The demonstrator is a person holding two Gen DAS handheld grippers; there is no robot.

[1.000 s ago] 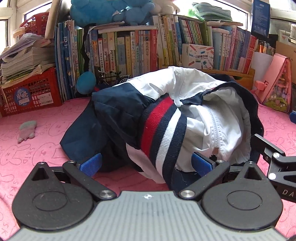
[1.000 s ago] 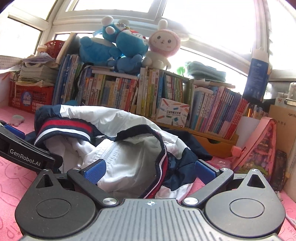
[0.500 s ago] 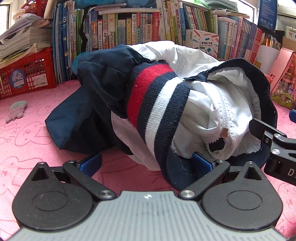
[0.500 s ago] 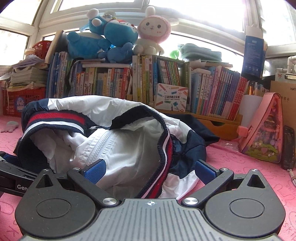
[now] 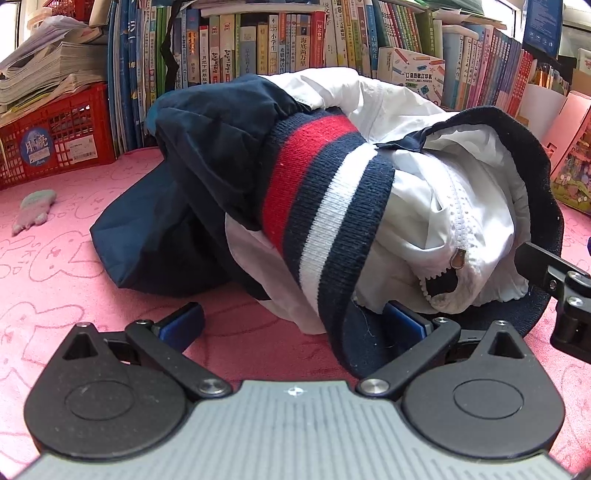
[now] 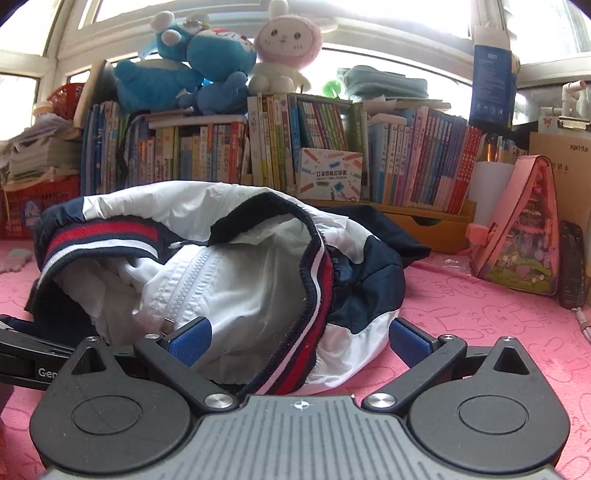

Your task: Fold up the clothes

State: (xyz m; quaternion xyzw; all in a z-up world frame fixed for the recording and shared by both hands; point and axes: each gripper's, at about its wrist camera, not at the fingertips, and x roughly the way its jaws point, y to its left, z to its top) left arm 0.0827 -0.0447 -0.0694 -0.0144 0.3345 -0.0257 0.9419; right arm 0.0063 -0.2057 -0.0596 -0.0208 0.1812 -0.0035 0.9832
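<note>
Left wrist – jacket [image 5: 332,192] crumpled, hem nearest

A child's room in a home is indicated: rows of children's books [image 6: 303,147] are packed along a low wooden shelf [image 6: 424,218] under a bright window [image 6: 388,18], plush toys [image 6: 207,59] are perched on top, and a pink blanket printed with rabbits [image 5: 55,266] is spread below

Jacket [image 5: 325,192] lies on the mat [image 5: 55,266], before the books [image 5: 258,40], between both grippers' fingers [image 6: 190,338]
</note>
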